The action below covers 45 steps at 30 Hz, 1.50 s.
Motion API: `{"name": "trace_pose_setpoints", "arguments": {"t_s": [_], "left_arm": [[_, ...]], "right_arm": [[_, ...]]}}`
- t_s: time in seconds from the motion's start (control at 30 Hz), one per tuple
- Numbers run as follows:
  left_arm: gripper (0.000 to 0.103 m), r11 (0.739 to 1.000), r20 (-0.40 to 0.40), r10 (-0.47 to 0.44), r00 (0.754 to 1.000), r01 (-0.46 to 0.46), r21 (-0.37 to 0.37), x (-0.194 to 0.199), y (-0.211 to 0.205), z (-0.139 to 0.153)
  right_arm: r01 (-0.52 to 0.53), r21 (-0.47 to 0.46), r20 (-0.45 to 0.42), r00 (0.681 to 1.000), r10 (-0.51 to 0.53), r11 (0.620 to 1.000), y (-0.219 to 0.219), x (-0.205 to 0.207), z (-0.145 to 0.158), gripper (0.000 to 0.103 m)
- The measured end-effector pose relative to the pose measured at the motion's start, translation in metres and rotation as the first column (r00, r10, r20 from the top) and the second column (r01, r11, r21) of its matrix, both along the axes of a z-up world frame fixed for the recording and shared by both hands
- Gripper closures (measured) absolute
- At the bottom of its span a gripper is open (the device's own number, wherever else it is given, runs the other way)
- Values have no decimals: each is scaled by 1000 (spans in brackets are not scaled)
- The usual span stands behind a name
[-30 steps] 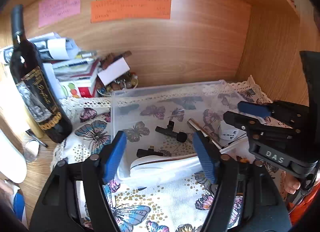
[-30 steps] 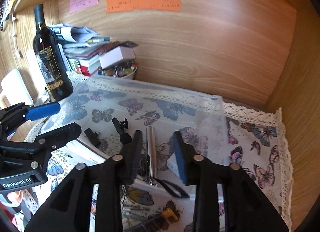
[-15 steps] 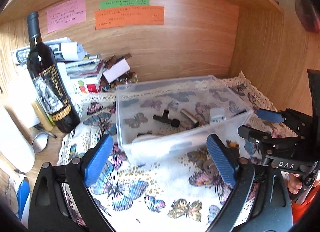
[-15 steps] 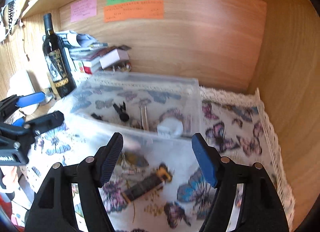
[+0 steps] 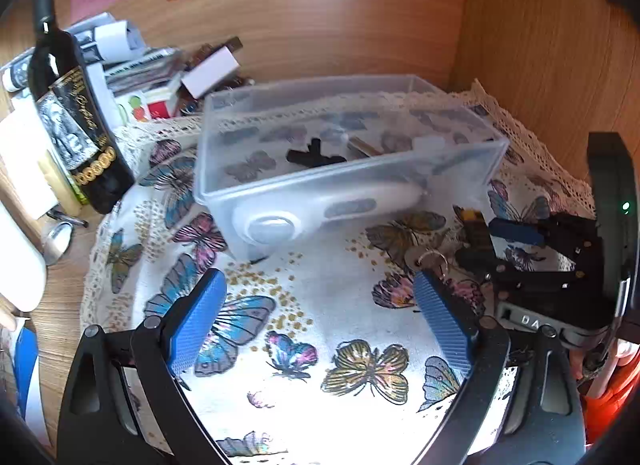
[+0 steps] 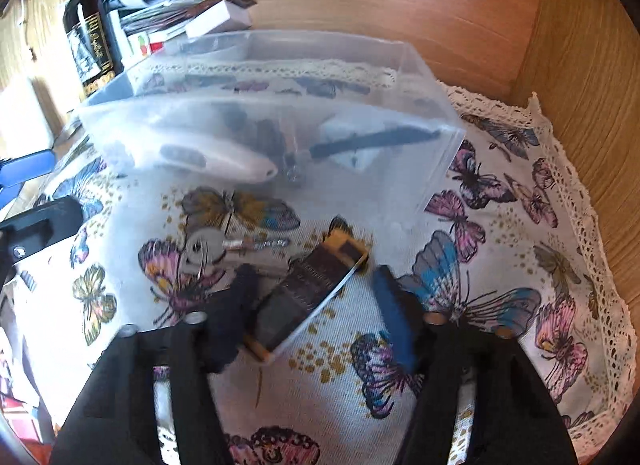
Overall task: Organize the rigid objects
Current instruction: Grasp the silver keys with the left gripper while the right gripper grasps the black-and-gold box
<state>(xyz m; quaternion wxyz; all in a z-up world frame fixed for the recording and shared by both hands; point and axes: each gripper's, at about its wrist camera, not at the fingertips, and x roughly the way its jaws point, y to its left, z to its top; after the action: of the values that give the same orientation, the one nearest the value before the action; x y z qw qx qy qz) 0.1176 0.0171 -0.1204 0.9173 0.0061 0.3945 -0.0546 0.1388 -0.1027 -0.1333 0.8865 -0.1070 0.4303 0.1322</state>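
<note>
1. My left claw (image 5: 320, 313) is spread wide with nothing between its blue pads (image 5: 196, 321), low over the butterfly cloth (image 5: 320, 405) that covers the surface.
2. Straight ahead of the left claw sits the clear plastic bin (image 5: 344, 181). Inside I see a white handheld device (image 5: 320, 213) lying against the near wall, a small black piece (image 5: 312, 155) further back, and a white block (image 5: 428, 143) toward the far right corner.
3. Just ahead of the left claw's right pad a key on a ring (image 5: 424, 257) lies on the cloth.
4. To the far left of that claw a dark wine bottle (image 5: 76, 113) stands upright beside a stack of books and papers (image 5: 136, 69).
5. My right claw (image 6: 316, 309) is also spread, pinching nothing. A flat dark pack with yellow ends (image 6: 308, 289) lies on the cloth between its fingers, tilted, its near end close to the left finger; the blur stops me telling whether they touch.
6. The key (image 6: 208, 249) lies just ahead and left of the right claw, between it and the bin (image 6: 260, 121).
7. The bin is beyond the pack, near it but apart, with a black rod-like item (image 6: 372, 139) showing through its near wall.
8. The left claw's tip (image 6: 28, 165) shows at the left edge of the right view.
</note>
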Motion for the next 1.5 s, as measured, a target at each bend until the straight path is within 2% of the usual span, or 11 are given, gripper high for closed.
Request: {"name": "trace_pose_setpoints", "arguments": {"t_s": [0.03, 0.13, 0.4, 0.5, 0.63, 0.8, 1.1, 1.17, 1.3, 1.33, 1.5], "left_arm": [[8, 1000, -8, -7, 1000, 7, 1, 1, -2, -2], [8, 999, -24, -32, 999, 32, 5, 4, -12, -6], [8, 995, -93, -101, 991, 100, -16, 18, -42, -18], [8, 995, -127, -99, 987, 96, -37, 24, -53, -23], [8, 997, -163, -56, 985, 47, -59, 33, -65, -28], [8, 995, -192, 49, 980, -64, -73, 48, -76, -34], [7, 988, -161, 152, 975, -149, 35, 59, -103, -40], [11, 988, -165, 151, 975, -149, 25, 59, -102, -40], [38, 994, -137, 112, 984, -109, 28, 49, -104, -36], [41, 995, -129, 102, 986, -98, 34, 46, -105, -35], [42, 996, -131, 89, 987, -89, 9, 38, -100, -33]], "right_arm": [[4, 1, 1, 1000, -4, 1000, -2, -1, 0, 67], [16, 13, 1, 1000, -16, 1000, -11, -2, 1, 81], [49, 43, 17, 999, -49, 998, -27, -9, 6, 82], [58, 50, 39, 997, -60, 997, -36, -14, 12, 82], [54, 70, 79, 995, -60, 996, -46, -22, 24, 82], [39, 105, 111, 993, -50, 994, -58, -29, 32, 82], [50, 175, 129, 989, -73, 983, -83, -35, 34, 81], [50, 184, 134, 988, -75, 982, -86, -37, 34, 81], [42, 199, 141, 988, -71, 979, -90, -40, 37, 81], [40, 202, 143, 987, -70, 979, -90, -41, 37, 81], [34, 207, 144, 987, -65, 978, -88, -42, 38, 81]]}}
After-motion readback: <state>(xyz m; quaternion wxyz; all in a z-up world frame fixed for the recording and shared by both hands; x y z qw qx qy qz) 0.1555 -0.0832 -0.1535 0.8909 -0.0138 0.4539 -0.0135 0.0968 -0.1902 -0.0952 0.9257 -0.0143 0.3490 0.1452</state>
